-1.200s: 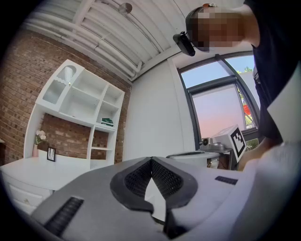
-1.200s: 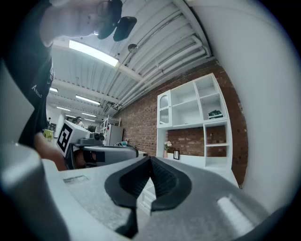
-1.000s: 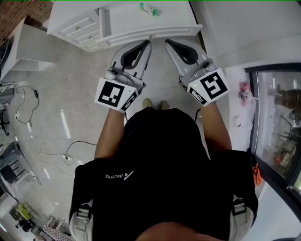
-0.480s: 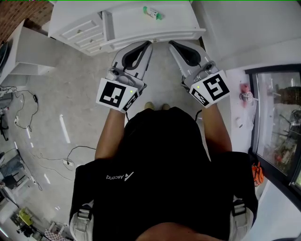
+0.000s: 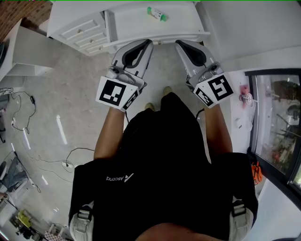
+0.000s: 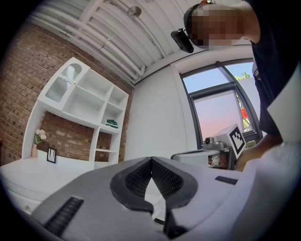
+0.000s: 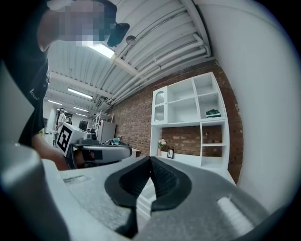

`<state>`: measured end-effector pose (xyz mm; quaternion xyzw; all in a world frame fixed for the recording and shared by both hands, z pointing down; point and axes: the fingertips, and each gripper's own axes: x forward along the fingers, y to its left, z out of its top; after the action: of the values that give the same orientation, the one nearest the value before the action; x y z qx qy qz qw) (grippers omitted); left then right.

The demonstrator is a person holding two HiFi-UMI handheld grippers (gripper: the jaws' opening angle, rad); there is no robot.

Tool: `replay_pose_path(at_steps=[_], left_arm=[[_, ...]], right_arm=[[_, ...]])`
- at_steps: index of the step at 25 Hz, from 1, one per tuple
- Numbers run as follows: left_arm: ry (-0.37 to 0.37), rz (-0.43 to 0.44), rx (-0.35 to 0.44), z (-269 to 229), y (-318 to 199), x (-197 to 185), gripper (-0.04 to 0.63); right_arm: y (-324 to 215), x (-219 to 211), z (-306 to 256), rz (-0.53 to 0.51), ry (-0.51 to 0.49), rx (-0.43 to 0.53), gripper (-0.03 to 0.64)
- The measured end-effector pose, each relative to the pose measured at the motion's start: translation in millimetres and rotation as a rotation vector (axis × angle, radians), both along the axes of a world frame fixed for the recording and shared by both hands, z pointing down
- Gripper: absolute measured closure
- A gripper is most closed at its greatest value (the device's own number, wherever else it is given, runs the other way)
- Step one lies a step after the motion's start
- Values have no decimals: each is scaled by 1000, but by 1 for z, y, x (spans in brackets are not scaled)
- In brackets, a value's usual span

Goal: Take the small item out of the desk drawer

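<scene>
Small item, green and white, lies on the white worktop at twelve o'clock. I cannot tell whether that surface is the top or an open drawer. Left tool and right tool are clenched on nothing, their tips near the worktop's front edge. The item is untouched, so the pick appears wholly left to do.

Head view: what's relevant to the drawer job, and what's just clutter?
Job:
white desk
left claw, shut
right claw, shut
green-and-white item on the desktop, possibly

Lying about:
floor cables
glass-fronted cabinet
</scene>
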<state>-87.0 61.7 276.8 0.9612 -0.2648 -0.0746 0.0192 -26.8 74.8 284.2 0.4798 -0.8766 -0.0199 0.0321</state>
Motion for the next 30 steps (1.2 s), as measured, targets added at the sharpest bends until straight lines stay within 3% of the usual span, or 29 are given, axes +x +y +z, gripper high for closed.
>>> replay_pose_path(at_steps=[9,20,30], left_arm=[[-16,-33,-1,10,-49,2,597],[-60,-106,-36,31,-135,33,597],[-94,-199,-76,54,-220,66,597]], right_arm=[[-50,2,13,-22,44,3,615],[-139,39,36,-50,122,-18,615],[-226,71,75,-114,175,-116,615]])
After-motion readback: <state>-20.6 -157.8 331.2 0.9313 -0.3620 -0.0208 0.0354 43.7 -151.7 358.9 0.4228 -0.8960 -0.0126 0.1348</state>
